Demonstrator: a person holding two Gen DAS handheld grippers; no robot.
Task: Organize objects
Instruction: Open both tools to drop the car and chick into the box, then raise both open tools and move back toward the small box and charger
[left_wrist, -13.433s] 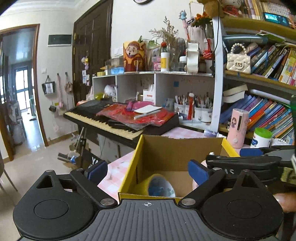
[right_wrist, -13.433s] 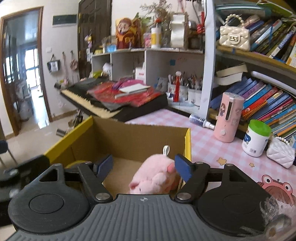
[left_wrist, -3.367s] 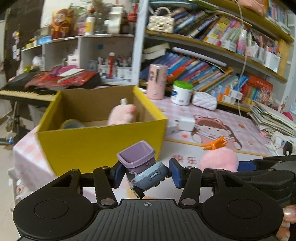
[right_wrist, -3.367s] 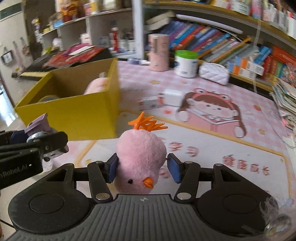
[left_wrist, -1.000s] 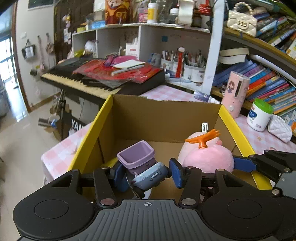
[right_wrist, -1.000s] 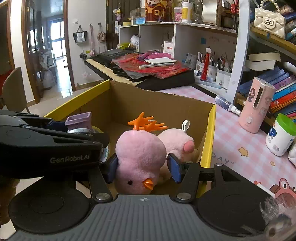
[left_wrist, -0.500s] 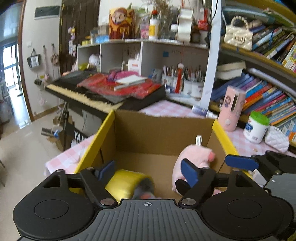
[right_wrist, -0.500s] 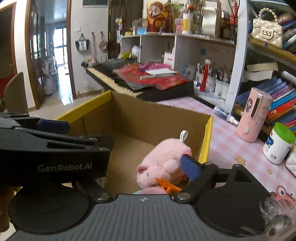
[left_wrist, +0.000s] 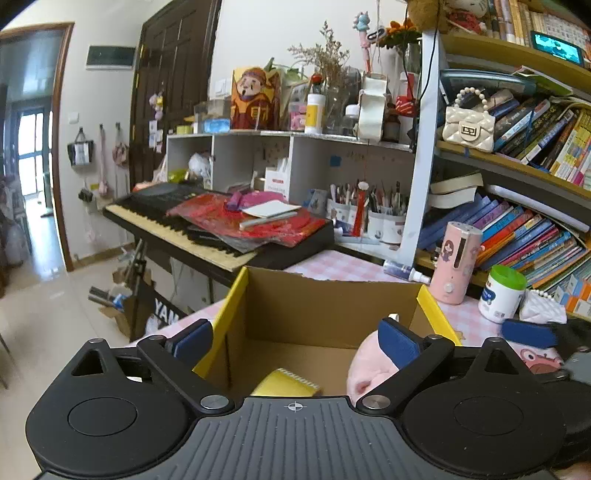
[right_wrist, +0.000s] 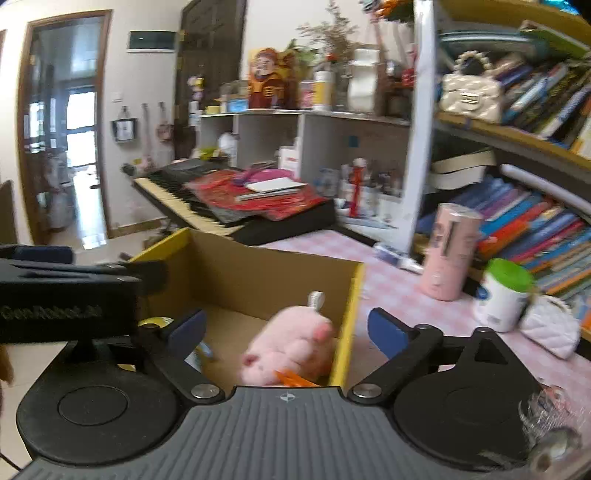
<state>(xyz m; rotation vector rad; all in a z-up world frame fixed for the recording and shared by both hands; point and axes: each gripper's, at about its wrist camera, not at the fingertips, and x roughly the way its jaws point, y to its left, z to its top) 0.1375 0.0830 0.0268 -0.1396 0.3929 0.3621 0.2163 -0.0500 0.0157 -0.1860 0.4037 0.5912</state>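
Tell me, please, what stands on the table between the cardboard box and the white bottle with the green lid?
A pink cylinder stands between cardboard box and white bottle; both wrist views show it.

left claw (left_wrist: 295, 341): opening, empty | box (left_wrist: 325, 306): pink plush (left_wrist: 365, 373) inside

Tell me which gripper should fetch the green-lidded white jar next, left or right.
Right. The jar stands on the table past the cardboard box's yellow edge, on the right gripper's side. Its jaws are opening with nothing clamped. The left gripper hangs over the box, farther off.
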